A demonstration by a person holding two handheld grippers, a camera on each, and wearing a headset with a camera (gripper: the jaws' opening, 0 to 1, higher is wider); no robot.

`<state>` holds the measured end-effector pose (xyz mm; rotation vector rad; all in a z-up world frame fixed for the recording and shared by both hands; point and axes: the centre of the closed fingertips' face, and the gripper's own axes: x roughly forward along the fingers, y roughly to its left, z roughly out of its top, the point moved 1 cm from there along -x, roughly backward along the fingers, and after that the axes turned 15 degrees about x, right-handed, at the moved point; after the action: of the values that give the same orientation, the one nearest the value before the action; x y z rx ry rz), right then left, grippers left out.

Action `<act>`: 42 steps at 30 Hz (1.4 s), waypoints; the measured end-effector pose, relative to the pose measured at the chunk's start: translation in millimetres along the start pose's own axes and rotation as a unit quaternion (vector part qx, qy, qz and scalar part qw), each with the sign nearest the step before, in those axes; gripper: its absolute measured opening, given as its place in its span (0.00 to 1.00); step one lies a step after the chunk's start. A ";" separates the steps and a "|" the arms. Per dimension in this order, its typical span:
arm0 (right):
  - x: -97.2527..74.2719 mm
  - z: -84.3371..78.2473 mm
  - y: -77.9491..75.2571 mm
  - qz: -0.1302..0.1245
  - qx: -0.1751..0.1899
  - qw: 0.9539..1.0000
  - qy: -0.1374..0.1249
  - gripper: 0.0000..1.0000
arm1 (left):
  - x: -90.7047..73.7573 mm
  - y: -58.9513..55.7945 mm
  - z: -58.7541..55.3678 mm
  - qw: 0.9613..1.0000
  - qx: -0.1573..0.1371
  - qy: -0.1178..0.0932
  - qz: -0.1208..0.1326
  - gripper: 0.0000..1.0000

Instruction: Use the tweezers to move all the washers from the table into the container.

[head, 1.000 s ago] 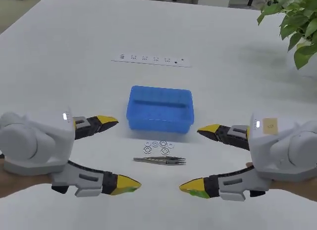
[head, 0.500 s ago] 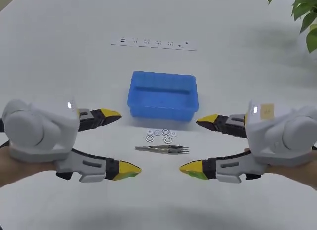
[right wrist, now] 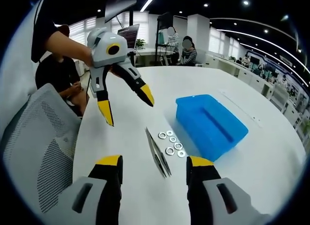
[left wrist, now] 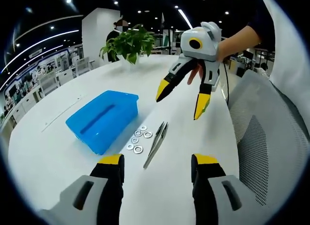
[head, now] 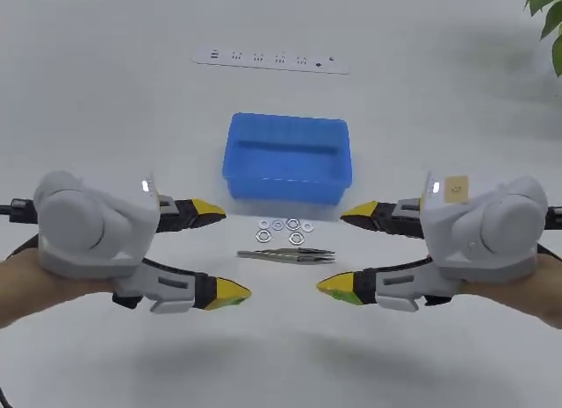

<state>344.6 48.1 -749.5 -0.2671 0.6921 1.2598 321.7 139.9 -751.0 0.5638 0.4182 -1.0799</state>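
- Both grippers are being held low over the table [head: 105, 118], the left gripper [head: 237, 253] and the right gripper [head: 330, 249] facing each other, each with its jaws spread wide and nothing between them.
- Compared with a second ago, the two are sitting further forward. Their upper yellow tips are now about level with the washers rather than short of them, and the jaws are no narrower than they were.
- Between the two grippers the tweezers [head: 285, 254] are lying flat on the table, untouched and lying where they lay before, crosswise to the person, with neither gripper touching them.
- Just beyond the tweezers, six washers [head: 284, 230] are lying in a loose cluster on the table, close to the tweezers, and none has moved.
- Past the washers the blue container [head: 285, 190] is standing upright and near them, with no washer showing inside it.
- Further back, a white power strip [head: 268, 61] is lying across the table, well apart from the container.
- Leaves of a plant [head: 549, 13] are showing at the far right corner, less of them than before because the headset camera has tipped.
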 end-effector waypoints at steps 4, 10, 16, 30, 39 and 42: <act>12.2 -4.5 -6.1 -0.001 0.001 1.000 0.018 0.45 | 10.1 1.6 -6.2 1.000 0.002 0.015 -0.009 0.55; 26.0 -7.1 -12.2 -0.001 0.005 0.999 0.031 0.35 | 24.1 0.4 -17.6 0.998 0.015 0.048 -0.025 0.47; 41.4 -12.7 -12.5 0.008 -0.004 0.998 0.058 0.29 | 32.4 -1.7 -23.2 0.997 0.019 0.065 -0.040 0.41; 49.0 -24.4 -6.6 0.025 -0.049 0.994 0.092 0.16 | 46.4 2.3 -20.1 0.993 0.041 0.087 -0.069 0.23; 48.0 -21.3 0.6 0.033 -0.071 0.991 0.105 0.11 | 52.7 5.3 -15.3 0.990 0.067 0.095 -0.083 0.09; 48.4 -21.2 -1.5 0.028 -0.071 0.991 0.109 0.10 | 50.3 6.8 -17.1 0.987 0.079 0.111 -0.088 0.08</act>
<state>345.6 73.7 -795.7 -0.5104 0.8024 1.3485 348.1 117.4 -791.9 0.8042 0.5882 -1.2308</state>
